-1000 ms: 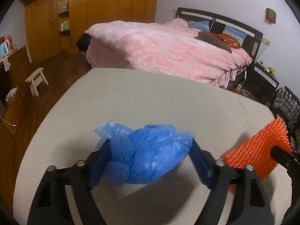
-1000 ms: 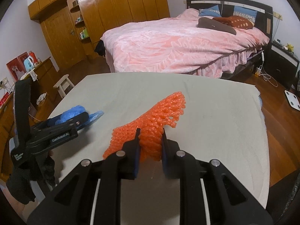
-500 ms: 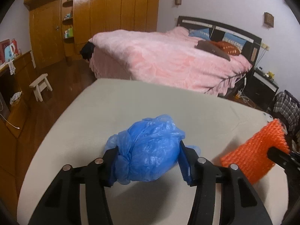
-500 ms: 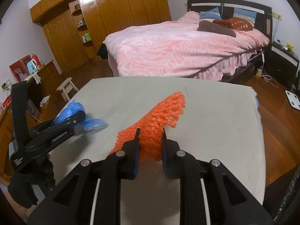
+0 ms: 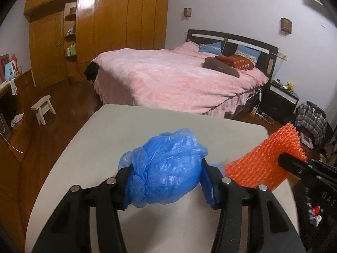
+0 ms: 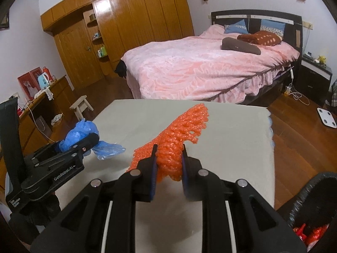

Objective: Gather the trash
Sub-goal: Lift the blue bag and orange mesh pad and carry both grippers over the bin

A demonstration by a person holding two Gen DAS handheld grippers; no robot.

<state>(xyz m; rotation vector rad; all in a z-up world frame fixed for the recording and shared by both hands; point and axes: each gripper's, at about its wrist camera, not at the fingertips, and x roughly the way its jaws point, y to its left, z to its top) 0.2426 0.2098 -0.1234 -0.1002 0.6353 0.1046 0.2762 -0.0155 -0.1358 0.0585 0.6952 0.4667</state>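
You are looking at a crumpled blue plastic bag (image 5: 166, 168) and an orange foam net (image 6: 179, 132) over a pale grey table (image 6: 231, 147). A pink bedspread (image 6: 200, 71) is showing behind, before orange-brown wooden wardrobes (image 6: 137, 21).

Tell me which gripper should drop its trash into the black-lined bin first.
Right, probably. The right gripper, shut on the orange foam net, has the black-lined bin just beside it at lower right. The left gripper, gripping the crumpled blue plastic bag, sits farther away.

**Readable markings**

Printed in white on the side of the left gripper (image 6: 95, 143), seen from the right wrist: "GenRobot.AI". Small white lettering lower on the same body, too fine to read. On the right gripper (image 5: 283, 158), only "DAS" legible.
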